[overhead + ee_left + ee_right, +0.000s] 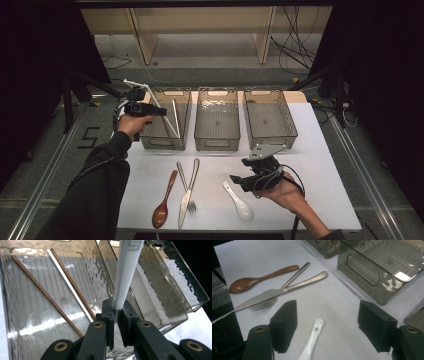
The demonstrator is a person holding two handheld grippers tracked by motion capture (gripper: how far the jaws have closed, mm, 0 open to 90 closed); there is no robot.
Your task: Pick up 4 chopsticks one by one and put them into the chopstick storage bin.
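Note:
My left gripper (159, 111) hovers over the left clear bin (162, 144), shut on a white chopstick (150, 98) that sticks out slanted on both sides. In the left gripper view the jaws (116, 308) pinch that white chopstick (126, 272) above the bin floor (32, 305), where two brown chopsticks (47, 296) and another white one (68, 286) lie. My right gripper (239, 171) is open, low over the handle of a white ceramic spoon (241, 204). In the right gripper view the spoon handle (313, 338) lies between the spread pads (285, 322), untouched.
A wooden spoon (162, 204), a knife (184, 200) and a fork (183, 175) lie crossed on the white mat at front left. The middle bin (216, 144) and right bin (270, 137) stand beside the left one. Cables and dark frames surround the table.

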